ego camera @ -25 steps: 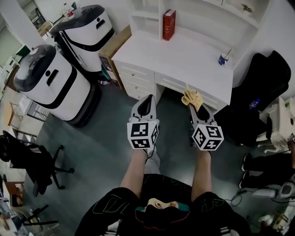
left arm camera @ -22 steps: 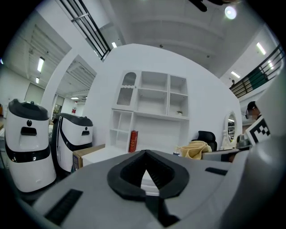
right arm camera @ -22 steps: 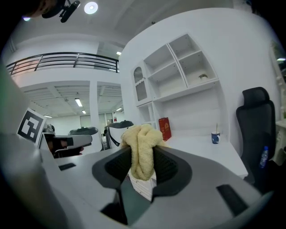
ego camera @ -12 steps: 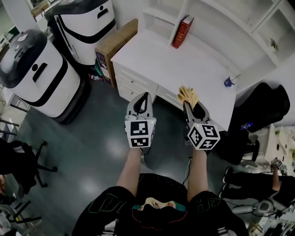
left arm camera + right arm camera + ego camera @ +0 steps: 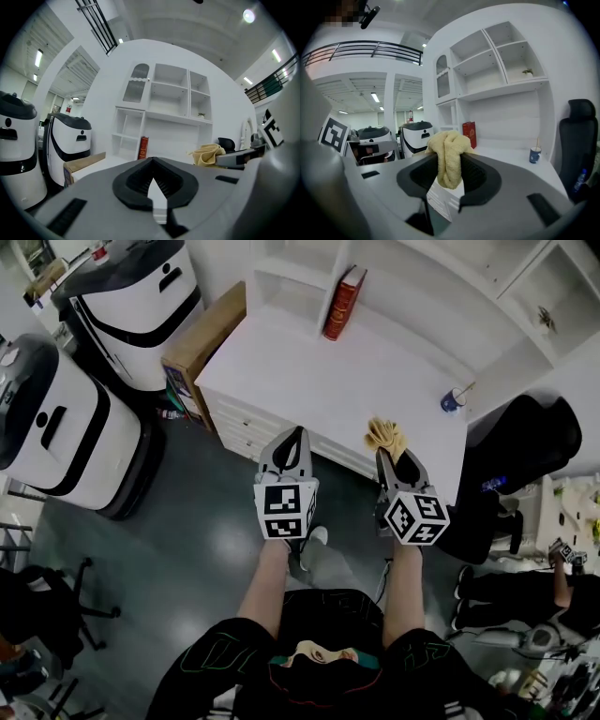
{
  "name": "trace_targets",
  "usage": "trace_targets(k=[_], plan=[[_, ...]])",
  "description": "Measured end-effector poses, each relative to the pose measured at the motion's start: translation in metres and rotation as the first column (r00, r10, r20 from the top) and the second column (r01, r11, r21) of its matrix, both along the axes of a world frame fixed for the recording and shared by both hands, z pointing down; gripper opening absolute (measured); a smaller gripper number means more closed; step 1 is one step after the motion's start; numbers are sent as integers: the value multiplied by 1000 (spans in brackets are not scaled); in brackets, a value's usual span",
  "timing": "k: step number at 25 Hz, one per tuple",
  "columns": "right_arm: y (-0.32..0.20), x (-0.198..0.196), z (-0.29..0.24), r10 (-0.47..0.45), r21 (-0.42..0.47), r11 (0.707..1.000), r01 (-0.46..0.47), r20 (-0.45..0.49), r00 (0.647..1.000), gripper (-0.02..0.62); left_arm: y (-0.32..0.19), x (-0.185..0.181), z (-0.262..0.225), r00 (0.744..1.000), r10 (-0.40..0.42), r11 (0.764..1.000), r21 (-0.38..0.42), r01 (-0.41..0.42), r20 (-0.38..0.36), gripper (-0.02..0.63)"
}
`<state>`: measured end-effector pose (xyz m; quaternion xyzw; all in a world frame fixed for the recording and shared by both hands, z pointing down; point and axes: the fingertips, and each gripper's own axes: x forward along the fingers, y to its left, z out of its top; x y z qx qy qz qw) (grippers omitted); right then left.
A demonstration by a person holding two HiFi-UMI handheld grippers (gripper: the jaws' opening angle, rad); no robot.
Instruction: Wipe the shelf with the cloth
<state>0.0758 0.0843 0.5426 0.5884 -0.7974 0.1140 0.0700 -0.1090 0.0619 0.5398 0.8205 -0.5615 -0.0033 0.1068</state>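
Observation:
My right gripper (image 5: 390, 452) is shut on a crumpled yellow cloth (image 5: 384, 434), which bulges out between its jaws (image 5: 449, 157) at the front edge of the white desk (image 5: 328, 371). To the left of it my left gripper (image 5: 293, 439) is shut with nothing in it, in front of the desk drawers. The white shelf unit (image 5: 422, 292) rises behind the desk. In the left gripper view its boards (image 5: 178, 118) are straight ahead and the cloth (image 5: 207, 153) is on the right. In the right gripper view the long shelf (image 5: 506, 89) lies above and beyond the cloth.
A red book (image 5: 337, 303) stands at the desk's back left and a blue cup (image 5: 452, 400) with a stick sits at its right. Two white-and-black machines (image 5: 131, 296) and a cardboard box (image 5: 202, 334) are to the left. A black chair (image 5: 520, 460) is on the right.
The head view has swung, so the desk and shelves sit more to the middle and the machines further left. Both grippers keep their pose, the cloth still held at the desk's front edge.

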Motion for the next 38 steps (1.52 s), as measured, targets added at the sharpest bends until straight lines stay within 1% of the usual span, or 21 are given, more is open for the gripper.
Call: trace_targets(k=[3, 5, 10, 15, 19, 22, 25, 28, 31, 35, 38], plan=[[-19, 21, -1, 32, 6, 999, -32, 23, 999, 137, -19, 17, -6, 1000, 26, 1000, 15, -26, 12, -2], [-39, 28, -6, 37, 25, 999, -38, 45, 998, 137, -38, 21, -14, 999, 24, 999, 36, -25, 27, -2], [-109, 34, -20, -5, 82, 997, -2, 89, 996, 137, -101, 28, -37, 998, -11, 997, 81, 6, 61, -2], [-177, 57, -61, -36, 163, 987, 13, 137, 990, 137, -162, 52, -77, 999, -19, 991, 137, 12, 46, -2], [-218, 70, -80, -71, 213, 976, 35, 167, 983, 137, -204, 81, -99, 997, -9, 986, 170, -4, 77, -2], [-245, 84, -93, -90, 252, 967, 38, 197, 976, 137, -230, 100, -112, 997, -2, 981, 193, -14, 82, -2], [-262, 95, -103, -102, 278, 960, 38, 218, 971, 137, -249, 108, -119, 997, -12, 981, 194, -3, 80, -2], [-275, 94, -114, -141, 303, 950, 76, 199, 970, 137, -259, 112, -135, 998, -24, 974, 228, 10, 59, -2], [-289, 85, -127, -183, 332, 936, 118, 172, 968, 137, -270, 117, -153, 998, -23, 963, 269, 7, 59, -2], [-308, 62, -153, -237, 385, 905, 182, 100, 966, 137, -284, 115, -172, 998, -24, 950, 313, 3, 64, -2], [-321, 53, -174, -259, 417, 885, 208, 70, 963, 137, -291, 112, -185, 997, -24, 940, 341, -1, 70, -2]])
